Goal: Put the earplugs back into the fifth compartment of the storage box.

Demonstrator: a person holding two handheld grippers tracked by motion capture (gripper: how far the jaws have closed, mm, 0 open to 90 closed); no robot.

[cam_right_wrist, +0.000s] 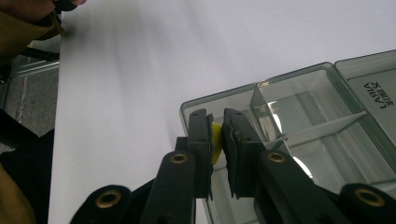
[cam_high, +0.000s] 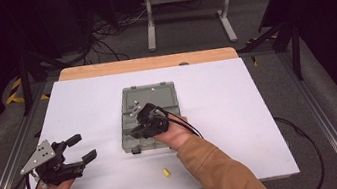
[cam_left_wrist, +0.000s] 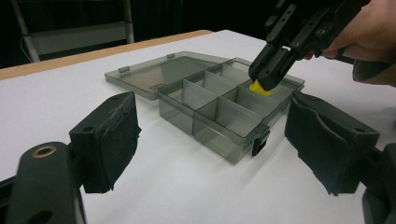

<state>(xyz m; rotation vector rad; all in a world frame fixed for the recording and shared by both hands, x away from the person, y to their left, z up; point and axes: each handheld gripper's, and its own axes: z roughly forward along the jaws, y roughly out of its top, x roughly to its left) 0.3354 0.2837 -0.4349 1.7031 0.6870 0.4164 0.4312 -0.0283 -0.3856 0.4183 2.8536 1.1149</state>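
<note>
A grey see-through compartment box [cam_high: 149, 97] lies open in the middle of the white board, its lid flat on the far side. My right gripper [cam_high: 137, 131] hovers over the box's near compartments, shut on a small yellow piece [cam_left_wrist: 260, 88]. In the right gripper view the jaws [cam_right_wrist: 216, 122] pinch that yellow piece [cam_right_wrist: 216, 142] just above the corner of the box [cam_right_wrist: 303, 116]. My left gripper [cam_high: 83, 146] rests at the front left of the board, open and holding nothing, pointing at the box [cam_left_wrist: 205, 116] from the side. Between its wide-apart jaws [cam_left_wrist: 215, 140] I see the right gripper [cam_left_wrist: 265, 77].
A second yellow piece [cam_high: 166, 172] lies on the white board [cam_high: 240, 114] near its front edge, beside the right sleeve. Small pale bits sit in the box's far part [cam_high: 134, 107]. Behind the table stands a metal frame [cam_high: 188, 5] among floor cables.
</note>
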